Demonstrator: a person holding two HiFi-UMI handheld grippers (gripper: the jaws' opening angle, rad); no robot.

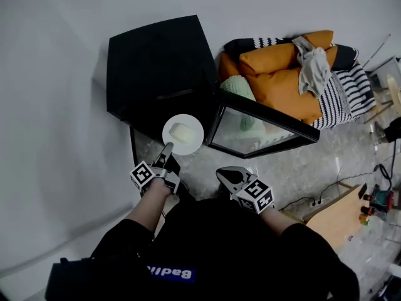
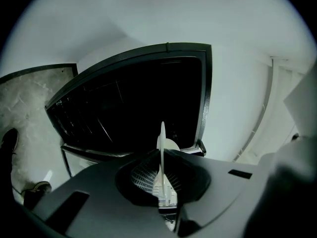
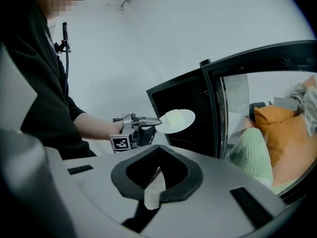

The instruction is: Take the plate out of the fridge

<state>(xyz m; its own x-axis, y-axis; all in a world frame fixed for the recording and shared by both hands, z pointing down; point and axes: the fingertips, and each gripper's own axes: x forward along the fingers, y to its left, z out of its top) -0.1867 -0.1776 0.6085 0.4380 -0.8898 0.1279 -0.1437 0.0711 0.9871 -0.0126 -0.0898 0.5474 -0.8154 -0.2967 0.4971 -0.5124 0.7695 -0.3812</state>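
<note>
Plate (image 1: 183, 133), carrying a pale block (image 1: 180, 132), is clamped at its rim in our left gripper (image 1: 166, 148), just outside the open fridge (image 1: 156, 68). Our right gripper (image 1: 229, 175) is empty, jaws together. We judge the removal nearly complete; setting it down remains.

Round wht plate (image 1: 196, 130) level; just outside open blk fridge (image 1: 156, 68).

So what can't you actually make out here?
- Inside the fridge: it is pure black in the left gripper view, so any contents are lost in the dark.
- The pale lump on the plate, which the left tongs hold: too small in the head view to identify, and the left gripper view shows the plate only edge-on.
- Small gadgets at the head view's right edge: too tiny to name.
</note>
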